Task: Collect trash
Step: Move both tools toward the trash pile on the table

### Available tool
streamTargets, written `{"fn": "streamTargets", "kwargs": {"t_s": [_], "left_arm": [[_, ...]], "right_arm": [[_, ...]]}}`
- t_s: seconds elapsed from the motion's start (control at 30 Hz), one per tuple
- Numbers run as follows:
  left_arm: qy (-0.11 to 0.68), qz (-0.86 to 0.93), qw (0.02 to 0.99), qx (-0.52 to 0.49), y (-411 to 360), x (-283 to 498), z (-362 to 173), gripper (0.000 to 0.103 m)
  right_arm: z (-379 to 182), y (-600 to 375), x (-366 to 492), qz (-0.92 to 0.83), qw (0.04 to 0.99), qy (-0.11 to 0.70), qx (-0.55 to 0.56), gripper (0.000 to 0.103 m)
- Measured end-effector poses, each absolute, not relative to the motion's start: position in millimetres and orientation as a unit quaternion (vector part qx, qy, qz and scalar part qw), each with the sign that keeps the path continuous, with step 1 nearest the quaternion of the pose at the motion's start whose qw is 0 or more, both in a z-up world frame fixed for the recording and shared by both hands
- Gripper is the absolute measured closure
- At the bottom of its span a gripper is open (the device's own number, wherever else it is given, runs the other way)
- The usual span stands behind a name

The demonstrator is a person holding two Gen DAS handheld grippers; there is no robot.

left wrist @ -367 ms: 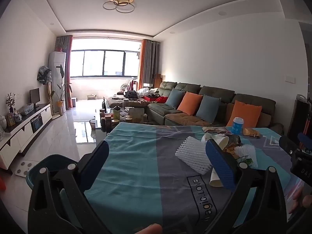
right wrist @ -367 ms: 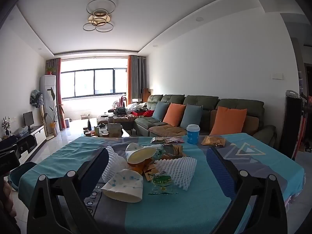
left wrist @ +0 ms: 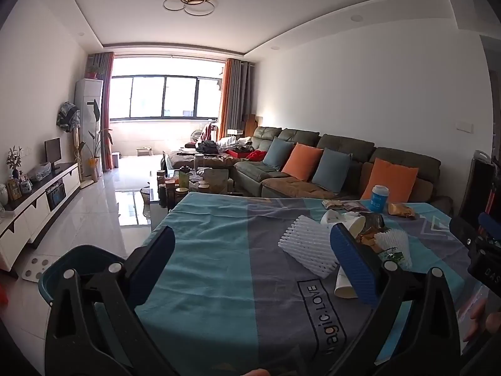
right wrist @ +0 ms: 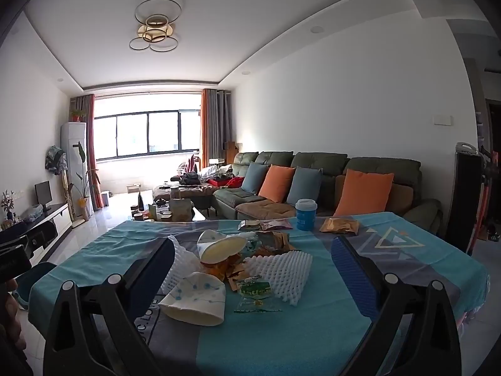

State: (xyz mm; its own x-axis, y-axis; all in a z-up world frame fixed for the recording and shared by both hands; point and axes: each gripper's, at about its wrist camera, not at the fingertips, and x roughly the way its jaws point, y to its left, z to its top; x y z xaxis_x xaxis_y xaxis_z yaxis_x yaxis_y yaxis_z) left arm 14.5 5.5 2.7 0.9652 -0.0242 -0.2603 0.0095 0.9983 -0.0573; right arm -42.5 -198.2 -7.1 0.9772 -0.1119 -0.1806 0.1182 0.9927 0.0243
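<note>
A heap of trash lies on the teal and grey tablecloth (right wrist: 281, 338): two crushed paper cups (right wrist: 195, 297) (right wrist: 220, 247), white foam fruit nets (right wrist: 278, 271) (left wrist: 308, 247), a green clear wrapper (right wrist: 255, 291) and brown snack wrappers (right wrist: 272, 241). A blue cup with a white lid (right wrist: 305, 217) (left wrist: 379, 199) stands upright farther back, beside an orange packet (right wrist: 339, 226). My right gripper (right wrist: 253, 269) hangs open just short of the heap, nothing between its fingers. My left gripper (left wrist: 253, 257) stands open over bare cloth, left of the heap. A teal bin (left wrist: 78, 269) sits on the floor at the table's left corner.
A green sofa (right wrist: 328, 169) with orange and blue cushions runs behind the table. A low tea table crowded with jars (left wrist: 184, 185) stands beyond the far edge. A white TV cabinet (left wrist: 37, 200) lines the left wall. A person's fingers (left wrist: 483, 319) show at the lower right.
</note>
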Motion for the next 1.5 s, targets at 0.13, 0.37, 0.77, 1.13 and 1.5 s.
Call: {"fn": "streamTargets", "kwargs": {"t_s": [0.13,0.37,0.77,1.13,1.5], "left_arm": [[0.119,-0.007,0.993,-0.027,2.9,7.0,0.9,0.005],[0.117,-0.012,0.993,-0.027,2.9,7.8,0.9,0.005],[0.108,-0.005,0.994,-0.024,4.1,7.7,3.1,0.005],[0.12,0.001,0.992,-0.026,5.5,27.3,1.5,0.005],[0.158,-0.023,0.987,-0.037,-0.4,71.7,-2.4,0.005]], "right_arm": [[-8.6,-200.6,-39.3,-0.057,0.994,0.088,0.017,0.006],[-6.6,-199.5,-38.7,-0.061,0.994,0.087,0.014,0.006],[-6.4,-196.9,-37.1,-0.059,0.994,0.092,0.013,0.006],[-6.6,-196.6,-21.7,-0.057,0.992,0.108,0.011,0.006],[-7.6,-205.1,16.7,-0.052,0.989,0.138,-0.002,0.006]]}}
